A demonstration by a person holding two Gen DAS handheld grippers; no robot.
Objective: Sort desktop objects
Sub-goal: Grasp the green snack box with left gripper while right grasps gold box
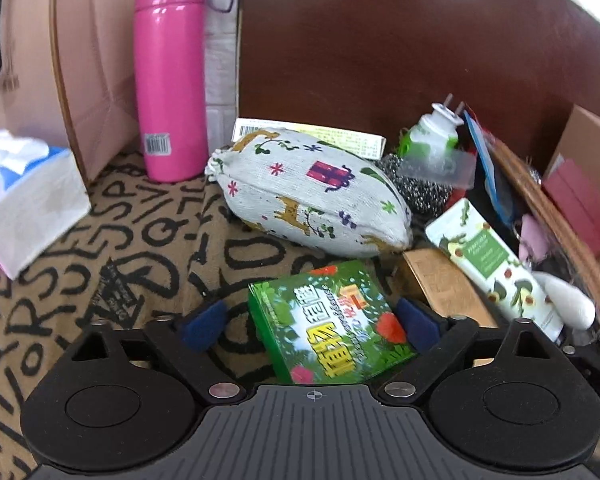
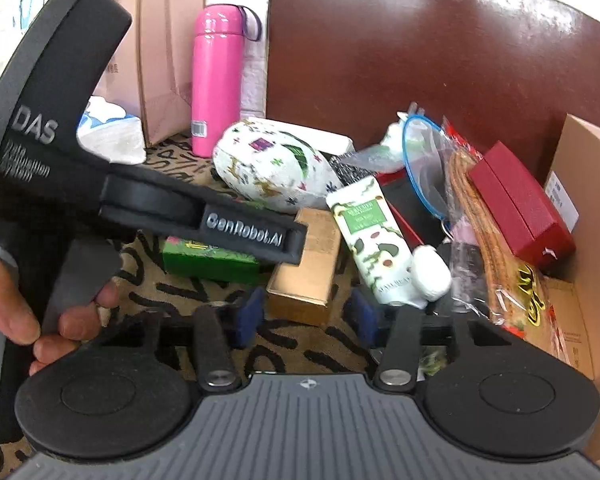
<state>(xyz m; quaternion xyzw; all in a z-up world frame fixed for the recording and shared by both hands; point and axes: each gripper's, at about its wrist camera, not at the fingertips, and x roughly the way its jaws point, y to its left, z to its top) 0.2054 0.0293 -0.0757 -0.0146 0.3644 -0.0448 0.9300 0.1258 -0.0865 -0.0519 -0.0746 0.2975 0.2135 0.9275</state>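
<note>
Green box [image 1: 332, 322] lies flat on the lettered cloth [image 1: 100, 248], between the blue pads of the left gripper [image 1: 312, 322]; the right pad sits at the box edge, the left pad stands clear of it, so the jaws are apart with no clamp. At 12 o'clock from the green box rests a printed white pouch [image 1: 312, 192], and at 11 o'clock stands a pink flask [image 1: 170, 76], upright, just beside a brown paper bag [image 1: 96, 80]. A tissue pack [image 1: 24, 200] lies at 9 o'clock. At 3 o'clock from the green box lies a gold box [image 2: 306, 266], touching a white tube [image 2: 374, 236] with an avocado print. The right gripper [image 2: 306, 314] straddles the near end of the gold box; whether its pads press on the box cannot be told. In the right wrist view a hand [image 2: 32, 312] grips the handle of the left gripper, whose body crosses above the green box. At 2 o'clock from the gold box a red case [image 2: 520, 216] rests inside a carton [image 2: 580, 184], beside a wrapped snack pack [image 2: 496, 248]. A dark brown panel [image 1: 400, 48] stands behind the clutter.
</note>
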